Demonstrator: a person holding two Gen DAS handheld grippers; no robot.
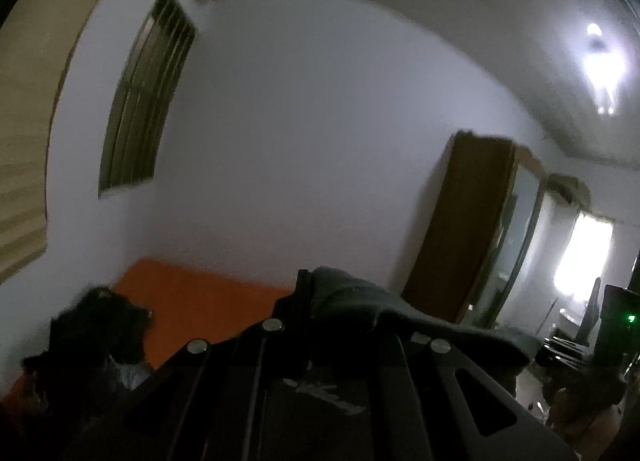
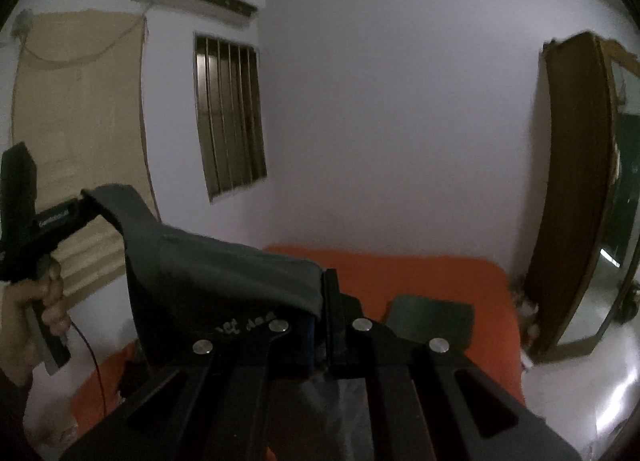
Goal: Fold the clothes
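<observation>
A dark grey garment (image 2: 208,261) with white lettering hangs in the air, stretched between both grippers above the orange bed (image 2: 420,273). My right gripper (image 2: 326,293) is shut on one top corner of it. My left gripper (image 2: 86,207), held by a person's hand (image 2: 36,301), is shut on the other corner, higher and to the left. In the left wrist view the left gripper (image 1: 306,289) pinches the grey garment (image 1: 360,301), which drapes off to the right. The cloth's lower part is hidden behind the gripper bodies.
A folded dark green garment (image 2: 432,317) lies on the bed. A dark pile of clothes (image 1: 100,325) sits at the bed's left end. A brown wardrobe (image 2: 572,181) with a mirror stands to the right, and a barred window (image 2: 230,113) is in the white wall.
</observation>
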